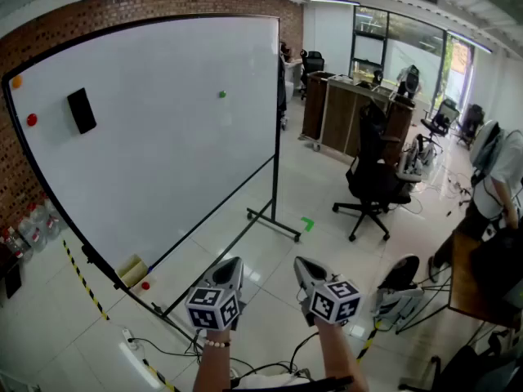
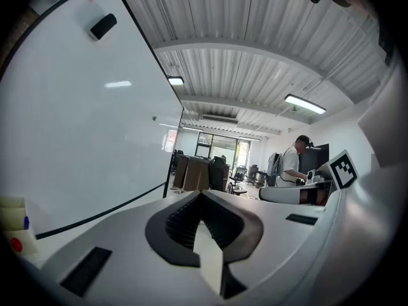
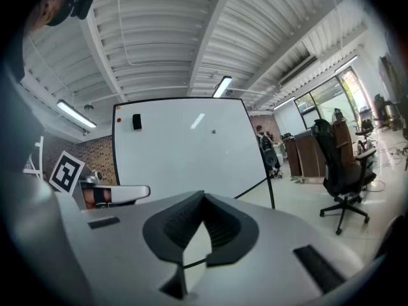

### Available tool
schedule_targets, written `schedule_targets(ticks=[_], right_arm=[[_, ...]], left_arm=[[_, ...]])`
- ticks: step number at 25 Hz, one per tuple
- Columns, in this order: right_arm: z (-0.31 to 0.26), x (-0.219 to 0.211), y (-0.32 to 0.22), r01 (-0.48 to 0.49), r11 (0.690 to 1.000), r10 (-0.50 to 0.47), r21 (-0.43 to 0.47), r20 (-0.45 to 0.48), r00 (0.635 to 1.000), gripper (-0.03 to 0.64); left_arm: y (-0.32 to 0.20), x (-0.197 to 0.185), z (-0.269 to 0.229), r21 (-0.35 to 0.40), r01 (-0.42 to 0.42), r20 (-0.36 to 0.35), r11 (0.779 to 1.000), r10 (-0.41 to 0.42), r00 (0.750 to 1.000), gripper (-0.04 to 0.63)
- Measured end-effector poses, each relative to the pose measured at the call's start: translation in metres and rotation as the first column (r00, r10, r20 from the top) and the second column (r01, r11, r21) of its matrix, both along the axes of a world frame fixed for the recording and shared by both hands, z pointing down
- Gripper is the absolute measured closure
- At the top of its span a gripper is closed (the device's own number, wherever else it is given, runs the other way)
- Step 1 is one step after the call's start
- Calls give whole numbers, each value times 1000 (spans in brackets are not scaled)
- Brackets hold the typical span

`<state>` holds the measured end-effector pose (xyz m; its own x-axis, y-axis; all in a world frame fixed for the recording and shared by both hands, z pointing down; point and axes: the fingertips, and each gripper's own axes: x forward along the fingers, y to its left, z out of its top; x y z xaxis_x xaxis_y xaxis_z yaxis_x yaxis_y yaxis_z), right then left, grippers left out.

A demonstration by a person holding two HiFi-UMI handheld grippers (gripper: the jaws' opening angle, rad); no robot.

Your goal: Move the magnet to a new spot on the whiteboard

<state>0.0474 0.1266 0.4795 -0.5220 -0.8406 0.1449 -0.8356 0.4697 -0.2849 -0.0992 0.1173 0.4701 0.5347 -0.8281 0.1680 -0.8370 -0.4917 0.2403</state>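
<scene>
Head view findings, risks first.

1. Wrong item. The whiteboard (image 1: 163, 145) carries three magnets, and the task does not say which one is meant: a green magnet (image 1: 221, 94), a red magnet (image 1: 31, 120) and an orange magnet (image 1: 16, 81). Settle on one before you reach.
2. Jaws not ready. The left gripper (image 1: 231, 265) has its jaws closed tip to tip with nothing between them. The right gripper (image 1: 304, 266) is likewise closed and empty. If you arrive like this, you will likely knock the magnet along the board instead of taking it.
3. Dropped magnet. Each magnet is small and probably smooth. A shallow pinch could let it slip out and fall to the floor.
4. Collateral contact. The black eraser (image 1: 82, 110) sits just beside the red magnet. A wide approach there may dislodge it.
5. Footing. Cables (image 1: 155, 351) lie on the floor near your feet, between you and the board's bottom edge.

Position. Both grippers are low and close to your body, well apart from the board and from every magnet. The green magnet is in the upper half, nearer the right edge. The red and orange magnets are at the top left corner, the orange one nearest it. All are above and beyond both gripper tips, and none is touched.
</scene>
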Motion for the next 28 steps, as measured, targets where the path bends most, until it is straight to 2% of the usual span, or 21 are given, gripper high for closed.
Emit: schedule_targets(ticks=[9, 17, 23, 28], right_arm=[[25, 38, 2, 47, 999, -47, -22, 20, 999, 609], [31, 50, -11, 96, 995, -95, -24, 48, 994, 609], [33, 58, -44, 97, 995, -96, -17, 50, 994, 609], [37, 53, -108, 80, 997, -79, -11, 43, 996, 609]], left_arm=[[0, 30, 16, -7, 67, 25, 998, -67, 997, 603], [-8, 48, 10, 9, 101, 53, 995, -101, 993, 603], [-43, 59, 8, 30, 98, 96, 995, -100, 990, 603], [-107, 52, 13, 31, 78, 87, 997, -80, 993, 603]])
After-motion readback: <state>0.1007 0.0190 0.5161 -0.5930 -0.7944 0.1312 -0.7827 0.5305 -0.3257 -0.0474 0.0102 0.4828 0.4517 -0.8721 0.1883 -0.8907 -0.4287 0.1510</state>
